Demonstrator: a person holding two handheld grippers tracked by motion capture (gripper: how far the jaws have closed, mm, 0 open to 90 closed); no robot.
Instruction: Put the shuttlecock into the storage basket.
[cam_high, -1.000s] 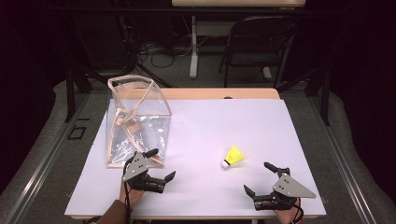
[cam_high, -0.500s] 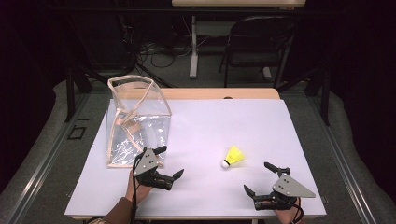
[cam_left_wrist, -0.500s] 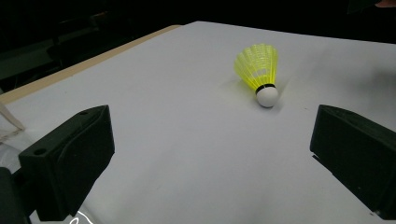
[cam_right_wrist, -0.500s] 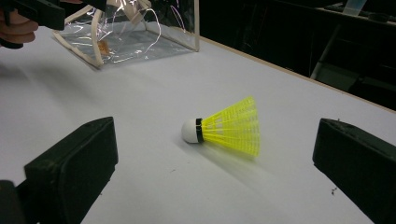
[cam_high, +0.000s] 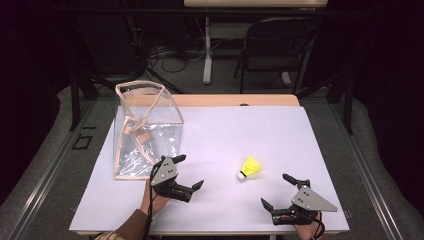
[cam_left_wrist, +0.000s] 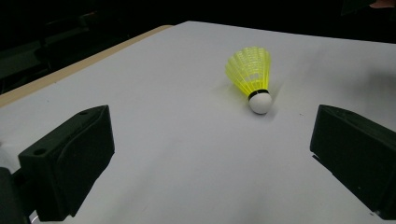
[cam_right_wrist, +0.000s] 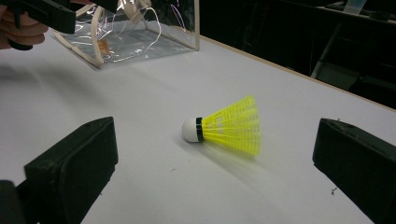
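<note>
Since the earlier frames, the left gripper (cam_high: 188, 173) has shifted right along the near edge of the surface, away from the clear bag and toward the shuttlecock; the right gripper (cam_high: 280, 191) and the shuttlecock have kept their positions.

High view: the white surface (cam_high: 280, 135) carries a clear plastic bag (cam_high: 146, 131) with beige trim at its left side, standing open. A yellow shuttlecock (cam_high: 249, 167) with a white cork lies on its side right of centre, cork pointing toward the near edge. The left gripper sits just beside the bag's near corner, fingers spread apart and empty, aimed toward the shuttlecock. The right gripper is at the near right corner, fingers also spread and empty, well apart from the shuttlecock. A dark chair (cam_high: 272, 47) stands beyond the far edge.

Left gripper view: both black fingers (cam_left_wrist: 70, 161) rise wide apart with nothing between them. The shuttlecock (cam_left_wrist: 252, 77) lies ahead on the surface, cork nearest the camera, not touching either finger.

Right gripper view: the fingers (cam_right_wrist: 74, 165) stand wide apart and hold nothing. The shuttlecock (cam_right_wrist: 226, 127) lies between and beyond them, cork to the left, skirt to the right. The clear bag (cam_right_wrist: 140, 28) sits farther off at upper left, with the other hand (cam_right_wrist: 21, 30) at the top left corner.
</note>
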